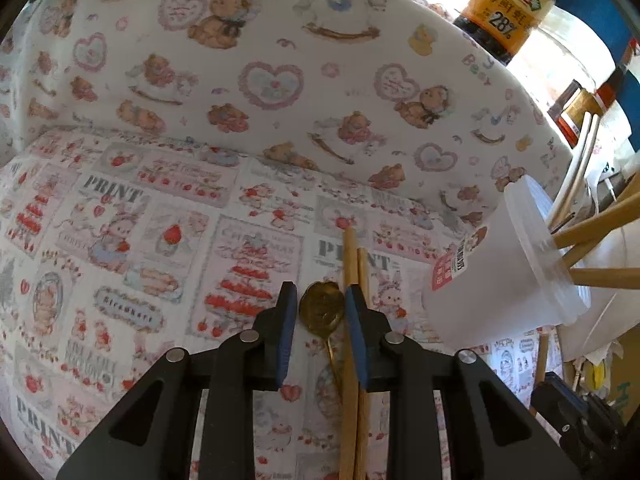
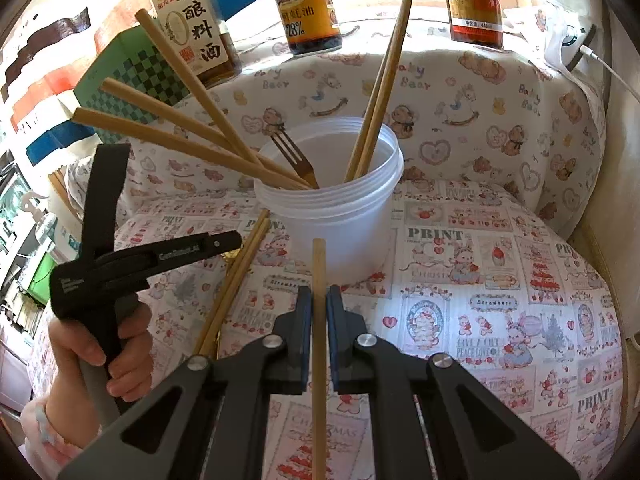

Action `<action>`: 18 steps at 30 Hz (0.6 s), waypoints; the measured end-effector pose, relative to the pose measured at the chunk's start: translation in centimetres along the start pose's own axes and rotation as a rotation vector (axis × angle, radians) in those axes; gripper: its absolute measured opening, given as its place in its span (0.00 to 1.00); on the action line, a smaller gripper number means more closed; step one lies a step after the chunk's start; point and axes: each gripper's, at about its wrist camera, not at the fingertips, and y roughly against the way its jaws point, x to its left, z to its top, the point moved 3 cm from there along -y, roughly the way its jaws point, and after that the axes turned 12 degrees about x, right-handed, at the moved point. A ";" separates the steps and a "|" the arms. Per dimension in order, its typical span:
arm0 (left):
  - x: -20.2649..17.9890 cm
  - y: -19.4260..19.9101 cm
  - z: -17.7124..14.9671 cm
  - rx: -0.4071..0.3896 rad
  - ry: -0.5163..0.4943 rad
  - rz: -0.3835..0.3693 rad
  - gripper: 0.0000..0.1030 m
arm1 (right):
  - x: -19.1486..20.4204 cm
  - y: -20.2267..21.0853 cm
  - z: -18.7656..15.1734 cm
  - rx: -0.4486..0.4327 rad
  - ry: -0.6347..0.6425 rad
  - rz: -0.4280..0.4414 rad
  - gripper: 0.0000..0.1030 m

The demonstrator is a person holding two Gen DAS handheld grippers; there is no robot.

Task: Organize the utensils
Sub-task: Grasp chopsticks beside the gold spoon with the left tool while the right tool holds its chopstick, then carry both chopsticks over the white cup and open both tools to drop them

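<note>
**Utensil sorting: both tongs at the surface**

Patterned cloth with strawberry and "PRINT" panels covers the surface [image 2: 500,280], and a teddy-bear cloth rises behind it. Three sauce bottles stand along the back edge; the middle bottle [image 2: 306,4] carries an orange label.

A translucent plastic tub [image 2: 340,216] stands upright on the surface. It contains five wooden chopsticks, leaning out in two groups, and a gold fork [image 2: 294,158] with its tines up.

My right tongs [image 2: 319,312] are clenched on a single wooden chopstick [image 2: 319,272], which points toward the tub; its tip is just short of the tub wall.

My left tongs [image 1: 321,304] are narrowed around the bowl of a gold spoon [image 1: 321,308] lying on the cloth. I cannot tell whether the pads press on it. A pair of chopsticks [image 1: 354,264] lies just beside the spoon, running under the right-hand pad.

My left hand [image 2: 108,344] grips the handle of the left tongs.
</note>
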 end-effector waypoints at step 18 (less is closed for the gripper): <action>-2.3 4.3 0.1 -0.161 -0.113 0.149 0.01 | -0.1 1.5 0.0 -0.060 -0.010 0.006 0.07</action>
